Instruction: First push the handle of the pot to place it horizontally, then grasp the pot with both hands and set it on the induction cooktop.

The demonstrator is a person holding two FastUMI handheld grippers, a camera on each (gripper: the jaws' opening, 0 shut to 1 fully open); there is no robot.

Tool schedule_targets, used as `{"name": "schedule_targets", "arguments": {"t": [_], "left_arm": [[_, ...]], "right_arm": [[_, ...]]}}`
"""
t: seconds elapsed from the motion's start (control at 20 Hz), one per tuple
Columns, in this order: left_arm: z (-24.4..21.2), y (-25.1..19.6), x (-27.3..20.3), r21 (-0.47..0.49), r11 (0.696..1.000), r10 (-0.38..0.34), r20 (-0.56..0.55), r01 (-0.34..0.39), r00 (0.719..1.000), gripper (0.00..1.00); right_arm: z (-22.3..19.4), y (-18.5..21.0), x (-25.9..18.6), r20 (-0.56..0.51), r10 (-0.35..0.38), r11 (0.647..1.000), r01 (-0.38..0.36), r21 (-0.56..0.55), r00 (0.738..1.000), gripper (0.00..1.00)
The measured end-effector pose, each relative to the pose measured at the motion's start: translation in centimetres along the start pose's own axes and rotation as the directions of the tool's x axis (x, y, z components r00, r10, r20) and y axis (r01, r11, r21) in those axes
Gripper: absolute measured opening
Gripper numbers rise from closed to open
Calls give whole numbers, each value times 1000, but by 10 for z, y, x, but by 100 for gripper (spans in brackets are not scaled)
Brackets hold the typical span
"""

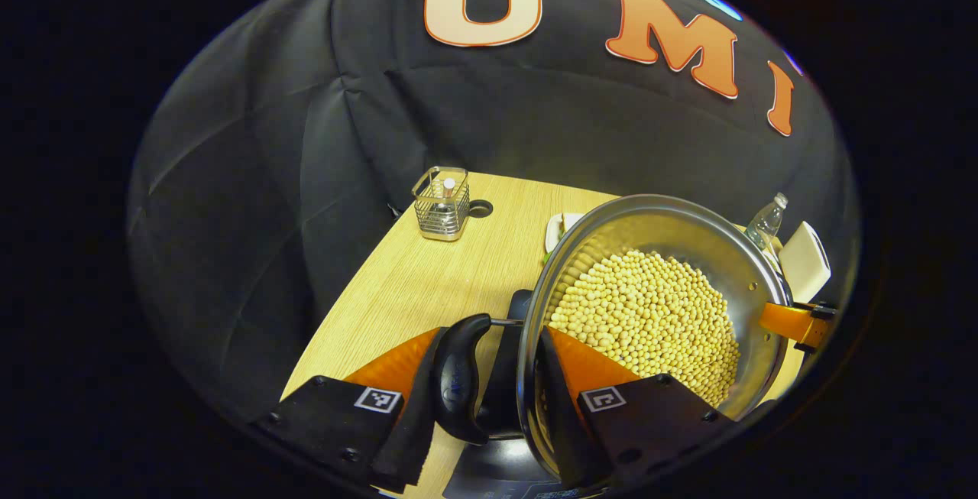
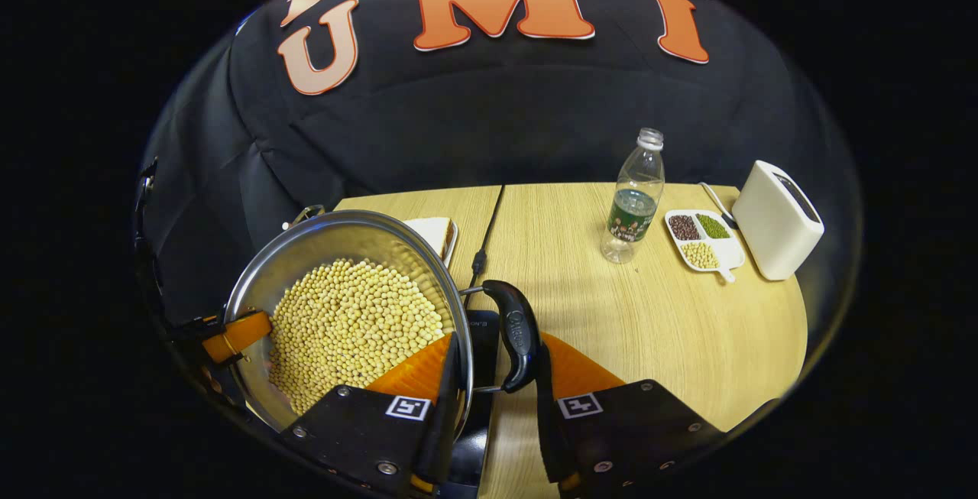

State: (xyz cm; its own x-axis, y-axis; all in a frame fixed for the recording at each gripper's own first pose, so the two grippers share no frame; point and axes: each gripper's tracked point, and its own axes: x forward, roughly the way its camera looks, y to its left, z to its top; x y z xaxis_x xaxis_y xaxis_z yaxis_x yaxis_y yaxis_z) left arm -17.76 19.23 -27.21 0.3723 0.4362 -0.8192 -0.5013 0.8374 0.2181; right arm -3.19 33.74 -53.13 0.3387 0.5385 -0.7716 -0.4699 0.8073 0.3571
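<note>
both jaws look clamped across the steel pot [image 1: 672,254] rim and black handles [image 1: 461,377]; tilting would spill the soybeans [image 2: 351,323] between them.

Both views: light from overhead, bright on the wooden table [image 2: 611,308], falling off to dim on the cloth wall at left and lower edges. Strong barrel distortion; the table edges bow toward the rim of each view.

Left gripper view: steel pot [image 1: 665,224] shows soft glare on its upper inner wall, centre right. Wire basket [image 1: 442,203] sharp, with a small shadow beneath it. Objects at far right are squeezed and smeared.

Right gripper view: plastic bottle [image 2: 634,197] casts a faint shadow toward lower left. White box [image 2: 775,220] evenly lit, no clipping. Fingers [image 2: 428,373] at bottom are slightly soft. No motion blur noted.
</note>
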Motion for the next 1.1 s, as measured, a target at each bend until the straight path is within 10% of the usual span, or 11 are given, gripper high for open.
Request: {"name": "schedule_targets", "arguments": {"t": [0.85,1.1], "left_arm": [[5,1,7,10,999,-48,-96,49,994,70],[4,2,5,45,999,-21,-104,26,994,78]], "right_arm": [[17,-5,-3,-73,-38,999,39,14,997,46],[33,-14,-21,-40,-14,999,16,29,999,60]]}}
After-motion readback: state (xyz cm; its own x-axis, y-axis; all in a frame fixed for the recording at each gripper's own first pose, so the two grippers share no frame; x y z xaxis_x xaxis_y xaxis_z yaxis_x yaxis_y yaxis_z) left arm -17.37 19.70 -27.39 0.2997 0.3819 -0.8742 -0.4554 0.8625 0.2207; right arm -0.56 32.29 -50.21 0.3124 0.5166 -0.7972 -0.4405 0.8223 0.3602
